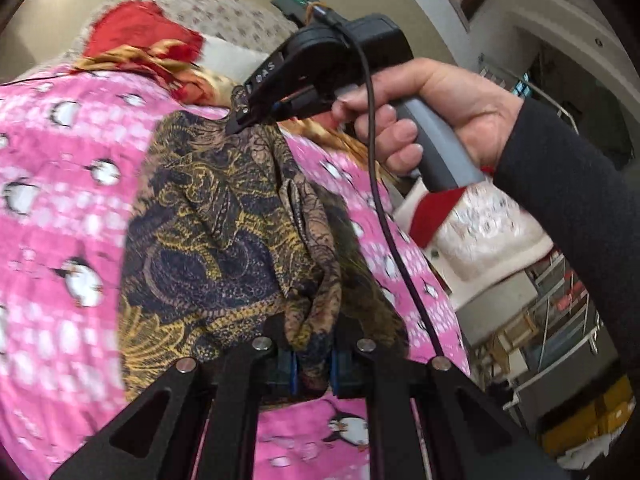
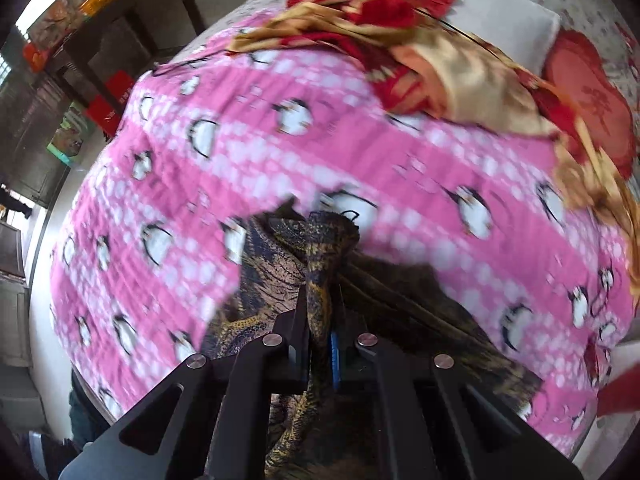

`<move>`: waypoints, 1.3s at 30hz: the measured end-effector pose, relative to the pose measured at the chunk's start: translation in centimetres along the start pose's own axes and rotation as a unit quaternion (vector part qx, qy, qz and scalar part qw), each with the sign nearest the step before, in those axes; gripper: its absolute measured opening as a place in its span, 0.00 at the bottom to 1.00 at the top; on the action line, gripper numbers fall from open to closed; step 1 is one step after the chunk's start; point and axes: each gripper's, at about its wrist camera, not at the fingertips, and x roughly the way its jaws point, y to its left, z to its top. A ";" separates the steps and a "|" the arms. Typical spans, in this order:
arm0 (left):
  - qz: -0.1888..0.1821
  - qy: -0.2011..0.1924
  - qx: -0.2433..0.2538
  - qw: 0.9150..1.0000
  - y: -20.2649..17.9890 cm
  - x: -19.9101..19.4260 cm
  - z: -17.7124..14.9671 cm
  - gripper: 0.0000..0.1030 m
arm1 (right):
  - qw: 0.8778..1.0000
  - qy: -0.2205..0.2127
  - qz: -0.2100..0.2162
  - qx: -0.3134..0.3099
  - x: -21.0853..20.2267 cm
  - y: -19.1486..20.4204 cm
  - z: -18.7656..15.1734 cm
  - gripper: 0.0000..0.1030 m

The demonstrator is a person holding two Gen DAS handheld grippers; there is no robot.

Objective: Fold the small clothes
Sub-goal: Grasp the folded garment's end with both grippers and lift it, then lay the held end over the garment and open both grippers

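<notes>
Brown, gold and navy paisley garment hangs bunched, stretched between both jaws; edges pinched

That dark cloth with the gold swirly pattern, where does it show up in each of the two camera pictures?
Left wrist view: the patterned cloth fills the centre, stretched between the left gripper at the bottom and the right gripper above.
Right wrist view: it sits low in the centre, bunched between the right gripper's fingers.
Shared landmark: the pink penguin blanket beneath it.
</notes>
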 end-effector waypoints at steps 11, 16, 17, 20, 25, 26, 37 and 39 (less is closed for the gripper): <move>-0.019 0.058 0.050 0.997 -7.8 6.9 -1.5 0.10 | 0.999 0.010 -0.032 0.020 -1.0 -9.2 -6.6 0.12; -0.014 0.074 0.058 0.995 -9.2 9.0 -2.5 0.10 | 0.999 0.010 -0.040 0.024 -0.9 -11.6 -8.6 0.12; -0.008 0.078 0.060 0.995 -9.2 9.5 -2.6 0.10 | 0.999 0.009 -0.038 0.025 -0.6 -11.9 -8.8 0.12; 0.004 0.093 0.059 0.994 -9.1 11.1 -3.1 0.10 | 0.999 0.011 -0.037 0.029 0.7 -12.8 -9.5 0.12; 0.009 0.104 0.062 0.993 -8.7 12.6 -3.3 0.10 | 0.998 -0.001 -0.053 0.029 2.1 -13.9 -10.3 0.13; 0.007 0.108 0.059 0.992 -8.5 12.9 -3.4 0.10 | 0.998 -0.007 -0.056 0.028 2.3 -14.0 -10.4 0.16; -0.021 0.103 0.095 0.990 -7.6 5.0 -3.2 0.33 | 0.983 -0.164 -0.049 0.071 -7.3 -12.9 -16.7 0.31; 0.009 0.068 0.097 0.993 -5.5 2.6 -2.5 0.33 | 0.982 -0.186 0.005 0.044 -8.9 -10.4 -20.1 0.32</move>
